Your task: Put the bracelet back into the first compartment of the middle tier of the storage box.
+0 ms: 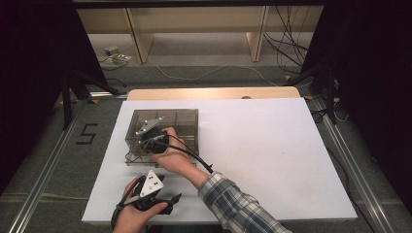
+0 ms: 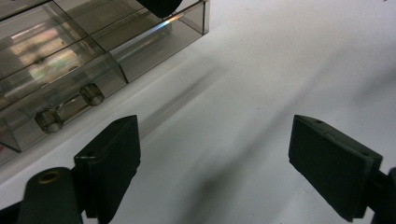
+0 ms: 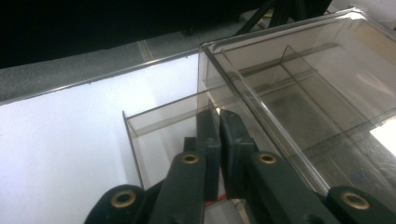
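Note:
A smoky clear plastic organizer box (image 1: 184, 121) with divided compartments stands on the white table (image 1: 262, 145). My right gripper (image 1: 145, 141) reaches down at its front left corner. In the right gripper view the right gripper (image 3: 218, 114) has its jaws almost together, with only a slim slit between them, right at the box's corner (image 3: 205, 51). A clear drawer (image 3: 133, 128) juts out there. Whether the jaws pinch its thin wall I cannot tell. My left gripper (image 1: 167, 201) hovers near the table's front edge, and the left gripper (image 2: 215, 135) stands open over bare table.
The box front (image 2: 70, 70) carries a clear bar handle (image 2: 70, 109) on two pegs. A checked sleeve (image 1: 233, 204) crosses the near table. Metal rails (image 1: 43, 170) run along both sides, and cables (image 1: 286, 48) lie on the floor beyond.

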Tool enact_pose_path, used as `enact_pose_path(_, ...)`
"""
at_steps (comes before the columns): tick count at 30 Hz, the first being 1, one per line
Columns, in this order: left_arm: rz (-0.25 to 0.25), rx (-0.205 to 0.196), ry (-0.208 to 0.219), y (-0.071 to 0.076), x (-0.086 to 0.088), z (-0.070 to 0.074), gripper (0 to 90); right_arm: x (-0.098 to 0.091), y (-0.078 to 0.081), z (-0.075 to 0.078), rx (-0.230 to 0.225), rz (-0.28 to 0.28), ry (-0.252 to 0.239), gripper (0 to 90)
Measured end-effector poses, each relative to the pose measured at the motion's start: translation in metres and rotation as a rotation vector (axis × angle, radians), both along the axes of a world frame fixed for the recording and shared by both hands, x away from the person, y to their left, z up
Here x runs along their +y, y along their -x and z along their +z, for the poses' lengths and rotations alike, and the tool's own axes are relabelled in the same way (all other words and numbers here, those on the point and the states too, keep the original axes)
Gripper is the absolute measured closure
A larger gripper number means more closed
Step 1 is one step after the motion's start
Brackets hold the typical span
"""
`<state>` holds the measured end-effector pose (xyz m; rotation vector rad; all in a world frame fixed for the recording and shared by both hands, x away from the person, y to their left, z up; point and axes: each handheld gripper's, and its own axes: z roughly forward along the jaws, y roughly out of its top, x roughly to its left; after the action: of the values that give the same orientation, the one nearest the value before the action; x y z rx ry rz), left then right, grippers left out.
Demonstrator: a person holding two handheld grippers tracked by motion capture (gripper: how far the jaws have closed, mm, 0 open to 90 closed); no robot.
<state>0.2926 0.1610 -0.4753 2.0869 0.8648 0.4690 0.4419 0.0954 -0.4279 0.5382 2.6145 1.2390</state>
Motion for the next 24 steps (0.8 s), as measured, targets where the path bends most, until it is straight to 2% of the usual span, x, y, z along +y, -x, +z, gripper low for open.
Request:
enact_pose_path(5, 0.002, 0.000, 0.003, 0.000, 0.000, 0.000, 16.8, -0.002, 0.000, 0.002, 0.017, 0.005, -0.014, 80.2)
enact_pose_path(13, -0.001, 0.001, -0.001, 0.000, -0.001, 0.000, 16.8, -0.016, 0.001, 0.013, 0.042, -0.020, -0.052, 66.6)
enact_pose_path(20, 0.000, 0.000, -0.005, 0.000, -0.001, -0.001, 16.9, -0.033, 0.002, 0.016, 0.073, -0.037, -0.052, 56.7)
enact_pose_path(24, 0.001, 0.003, -0.004, 0.000, -0.001, -0.001, 16.9, -0.041, 0.004, 0.016, 0.076, -0.043, -0.049, 52.3)
